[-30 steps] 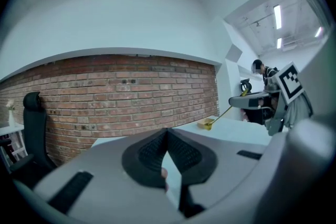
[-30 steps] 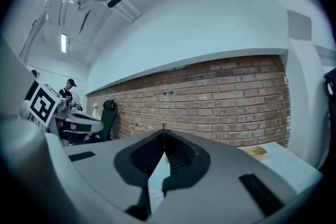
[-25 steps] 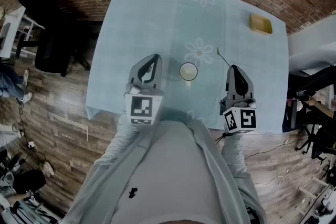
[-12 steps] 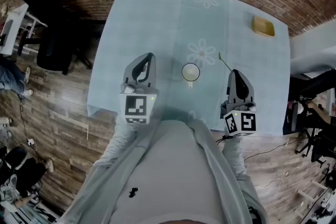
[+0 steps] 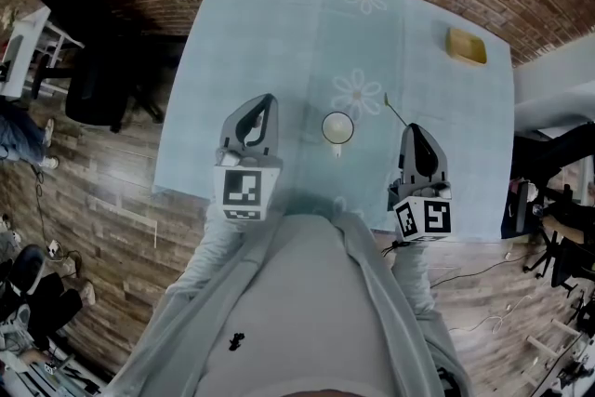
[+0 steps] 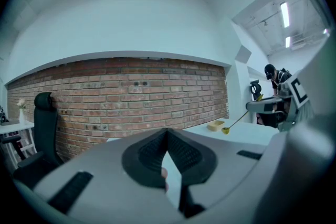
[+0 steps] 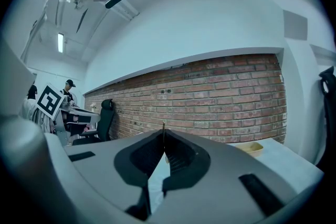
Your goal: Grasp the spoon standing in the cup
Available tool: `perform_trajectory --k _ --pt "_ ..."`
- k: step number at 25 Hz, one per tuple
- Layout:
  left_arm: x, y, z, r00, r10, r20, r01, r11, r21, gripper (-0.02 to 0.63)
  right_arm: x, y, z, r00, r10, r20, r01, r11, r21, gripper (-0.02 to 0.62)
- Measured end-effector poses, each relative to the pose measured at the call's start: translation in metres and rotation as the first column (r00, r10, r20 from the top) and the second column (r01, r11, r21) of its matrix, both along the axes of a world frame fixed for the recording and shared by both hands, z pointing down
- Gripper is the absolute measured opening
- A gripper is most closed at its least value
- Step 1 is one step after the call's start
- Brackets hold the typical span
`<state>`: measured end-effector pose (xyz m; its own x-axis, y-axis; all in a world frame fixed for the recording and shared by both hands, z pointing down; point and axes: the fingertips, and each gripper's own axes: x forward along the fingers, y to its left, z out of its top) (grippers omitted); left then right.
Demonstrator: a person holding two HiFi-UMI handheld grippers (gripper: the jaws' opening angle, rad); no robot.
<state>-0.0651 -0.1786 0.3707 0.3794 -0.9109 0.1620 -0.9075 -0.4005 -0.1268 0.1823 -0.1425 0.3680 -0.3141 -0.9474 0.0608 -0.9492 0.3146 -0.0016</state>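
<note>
A white cup [image 5: 337,127] stands upright at the middle of the light blue tablecloth, with nothing in it. My right gripper [image 5: 412,127] is to its right, shut on a thin spoon [image 5: 394,110] that sticks out from its tip toward the far left. In the left gripper view the spoon [image 6: 234,124] hangs in the air with its yellowish bowl lowest. The handle's end [image 7: 163,126] pokes up between the closed jaws of my right gripper [image 7: 163,132]. My left gripper [image 5: 266,100] hovers left of the cup, shut and holding nothing [image 6: 167,132].
A yellow dish [image 5: 464,45] sits near the table's far right corner. The table [image 5: 279,33] backs onto a brick wall. A black office chair [image 5: 98,93] stands at the table's left side, and a person [image 6: 274,78] is at a desk to the right.
The left gripper has shifted slightly left, away from the cup. The right gripper has kept its hold on the spoon and barely moved.
</note>
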Motion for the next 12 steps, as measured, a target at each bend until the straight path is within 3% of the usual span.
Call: perform_trajectory --k 12 --pt "-0.0009 -0.0011 0.0009 1.000 0.002 0.000 -0.002 1.000 -0.001 0.017 -0.0036 -0.0006 -0.0026 1.000 0.002 -0.002 -0.002 1.000 0.003 0.017"
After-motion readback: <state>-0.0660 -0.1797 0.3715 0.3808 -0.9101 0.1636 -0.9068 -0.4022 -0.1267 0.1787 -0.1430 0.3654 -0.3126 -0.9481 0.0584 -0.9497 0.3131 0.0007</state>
